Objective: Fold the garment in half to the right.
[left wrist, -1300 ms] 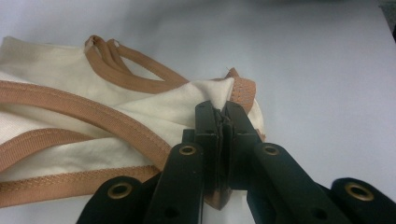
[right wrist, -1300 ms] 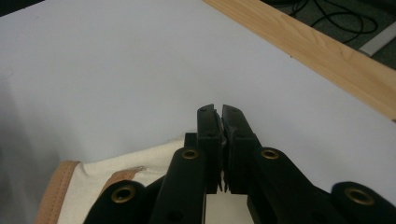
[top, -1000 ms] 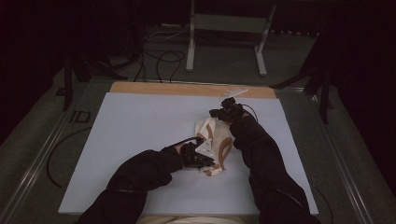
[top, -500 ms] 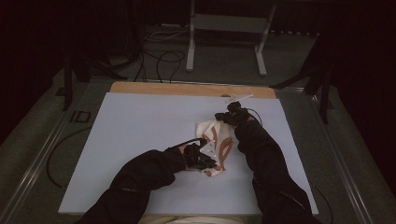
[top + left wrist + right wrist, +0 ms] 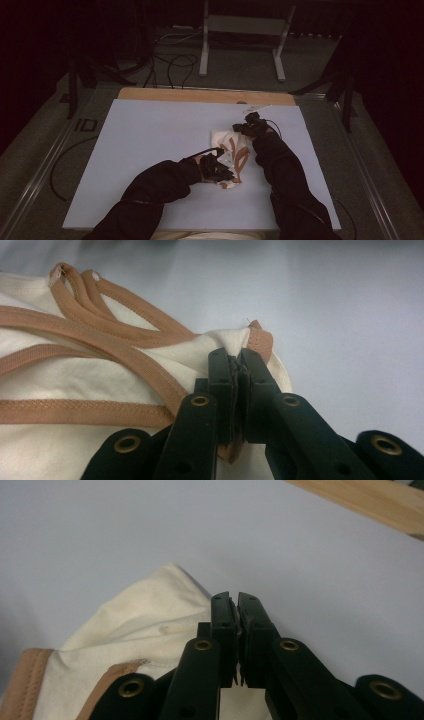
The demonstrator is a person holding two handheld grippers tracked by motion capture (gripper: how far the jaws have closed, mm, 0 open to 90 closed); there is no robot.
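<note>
A cream garment [image 5: 232, 150] with tan binding lies crumpled at the middle of the pale table [image 5: 150, 140]. My left gripper [image 5: 222, 172] sits at its near end. In the left gripper view that gripper [image 5: 239, 357] is shut on a folded cream edge with tan trim [image 5: 260, 337], and several tan straps [image 5: 100, 295] loop across the cloth to the left. My right gripper [image 5: 241, 129] is at the garment's far end, low over the table. In the right gripper view its jaws [image 5: 235, 600] are shut, with the cream cloth [image 5: 140, 625] running in under them.
A bare wooden strip [image 5: 200, 95] borders the table's far edge and shows again as the wooden strip [image 5: 375, 505]. Beyond it stand a metal frame [image 5: 240, 45] and floor cables [image 5: 170, 65]. Metal rails [image 5: 45, 170] run along the table's sides.
My right gripper has sunk toward the table with the garment's far end, and the cloth lies flatter. The left gripper has stayed in place.
</note>
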